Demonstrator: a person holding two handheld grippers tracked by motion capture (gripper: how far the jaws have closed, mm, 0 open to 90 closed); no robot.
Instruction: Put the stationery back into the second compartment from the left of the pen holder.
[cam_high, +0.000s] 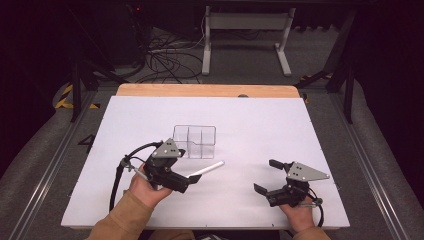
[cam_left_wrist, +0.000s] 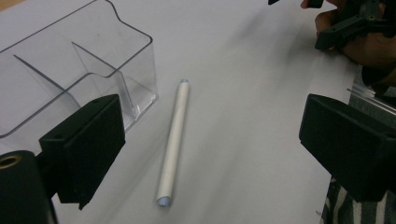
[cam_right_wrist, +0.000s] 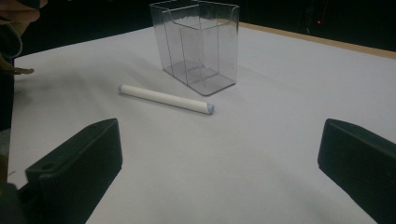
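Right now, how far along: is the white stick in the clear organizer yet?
Not yet. Done: nothing placed; the clear organizer stands upright and empty. In hand: the open left gripper frames the white stick, which lies flat on the table beside the organizer, ungripped. The right gripper waits open. Left: grasp, lift, drop in.

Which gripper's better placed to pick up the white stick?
Left. The left gripper sits right at the white stick, jaws open around it beside the clear organizer. The right gripper, also open, is farther off across the table.
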